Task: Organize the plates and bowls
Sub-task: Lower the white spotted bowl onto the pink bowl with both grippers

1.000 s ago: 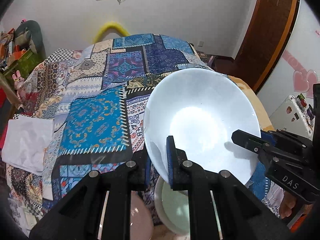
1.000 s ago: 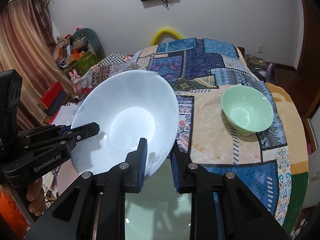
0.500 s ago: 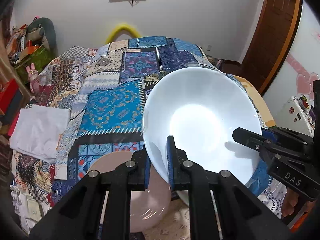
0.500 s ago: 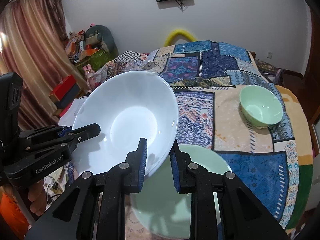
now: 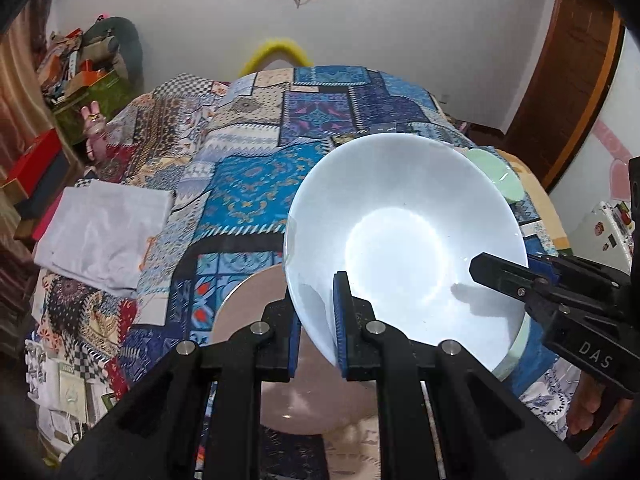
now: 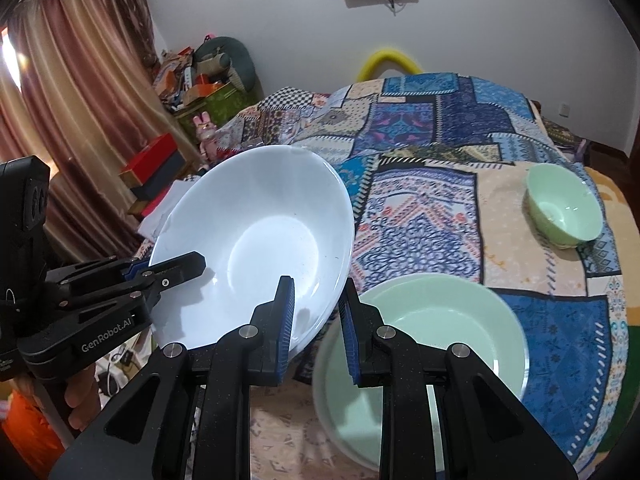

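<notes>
A: How far along is the sorting, judging by what lies on the bed?

B: Early, it seems. The white bowl hangs in the air, tilted, carried by both tools at once. The left gripper has its jaws pinched narrow on the near rim; the right gripper clamps the opposite rim the same way. Nothing looks stacked yet.

A: What is left?

B: The pink plate lies flat on the patchwork quilt just under the bowl's left side. The large green dish sits below the right side, and the small green bowl stands alone, well apart toward the far right. Each sits singly, so the grouping is probably all still to do.

A: Room to move?

B: Plenty of bare quilt beyond the bowl, toward the wall. The folded white cloth lies near the left edge of the bed. The tight spots are below: the bowl's lower rim hangs close over both the pink plate and the green dish, so lowering it calls for care. The small green bowl stands near the right edge of the bed, where a nudge could tip it off.
</notes>
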The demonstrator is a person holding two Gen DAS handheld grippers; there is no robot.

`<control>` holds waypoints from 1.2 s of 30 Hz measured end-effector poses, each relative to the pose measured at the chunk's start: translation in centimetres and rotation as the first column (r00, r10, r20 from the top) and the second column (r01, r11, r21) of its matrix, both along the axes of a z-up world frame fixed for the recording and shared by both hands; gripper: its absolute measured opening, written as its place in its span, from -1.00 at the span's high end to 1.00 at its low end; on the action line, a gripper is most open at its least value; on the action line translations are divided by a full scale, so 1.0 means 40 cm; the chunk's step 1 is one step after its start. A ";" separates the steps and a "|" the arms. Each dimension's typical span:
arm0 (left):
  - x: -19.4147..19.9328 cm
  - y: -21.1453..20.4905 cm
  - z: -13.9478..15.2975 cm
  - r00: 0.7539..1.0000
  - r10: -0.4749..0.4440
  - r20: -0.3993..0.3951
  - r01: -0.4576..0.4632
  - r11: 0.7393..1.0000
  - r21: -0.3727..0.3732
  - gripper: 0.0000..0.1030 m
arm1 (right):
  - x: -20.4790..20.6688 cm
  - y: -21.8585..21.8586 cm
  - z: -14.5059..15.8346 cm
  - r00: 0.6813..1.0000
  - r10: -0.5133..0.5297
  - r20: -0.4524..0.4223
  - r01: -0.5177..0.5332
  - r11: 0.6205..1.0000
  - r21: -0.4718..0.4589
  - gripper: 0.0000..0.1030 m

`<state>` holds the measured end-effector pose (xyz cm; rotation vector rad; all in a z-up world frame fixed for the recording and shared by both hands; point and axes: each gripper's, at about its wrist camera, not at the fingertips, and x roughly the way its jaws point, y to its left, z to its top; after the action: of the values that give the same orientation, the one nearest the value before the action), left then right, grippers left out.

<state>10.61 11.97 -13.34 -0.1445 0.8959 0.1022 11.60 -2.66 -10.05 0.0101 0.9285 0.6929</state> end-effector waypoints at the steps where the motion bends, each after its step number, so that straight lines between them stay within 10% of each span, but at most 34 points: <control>1: -0.006 0.009 -0.006 1.000 0.008 -0.002 -0.008 1.000 0.001 0.74 | 0.000 0.009 -0.006 1.000 0.007 -0.007 -0.007 1.000 0.002 0.60; 36: -0.058 0.140 -0.212 0.983 0.071 -0.170 -0.081 0.995 -0.051 0.73 | -0.054 0.149 -0.169 0.979 0.105 -0.177 -0.116 0.992 -0.050 0.60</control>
<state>8.30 17.57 -21.83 -0.2269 1.0626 0.1618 9.46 3.29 -16.83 -0.0351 1.1245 0.7756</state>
